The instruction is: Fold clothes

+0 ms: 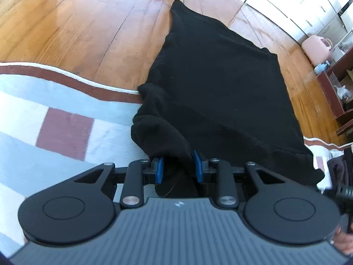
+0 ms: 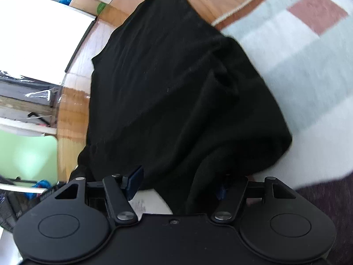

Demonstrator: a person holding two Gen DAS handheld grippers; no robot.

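Note:
A black garment (image 1: 216, 92) lies stretched out, partly on the wooden floor (image 1: 77, 26) and partly on a pale blue rug (image 1: 44, 110). Its near edge is bunched and lifted. My left gripper (image 1: 178, 165) is shut on that bunched edge, with black cloth pinched between the blue pads (image 1: 160, 169). In the right wrist view the same garment (image 2: 165, 88) fills the middle. My right gripper (image 2: 178, 187) stands wide open. A fold of cloth hangs between its jaws and drapes over the right finger, hiding its pad. The left pad (image 2: 134, 183) is bare, with a gap beside it.
The rug (image 2: 297, 55) has a dark red border and red squares. White cabinets (image 1: 297, 4), a pink case (image 1: 315, 48) and a dark red shelf (image 1: 335, 88) stand beyond the garment. A white unit (image 2: 39, 39) and clutter sit at the left of the right wrist view.

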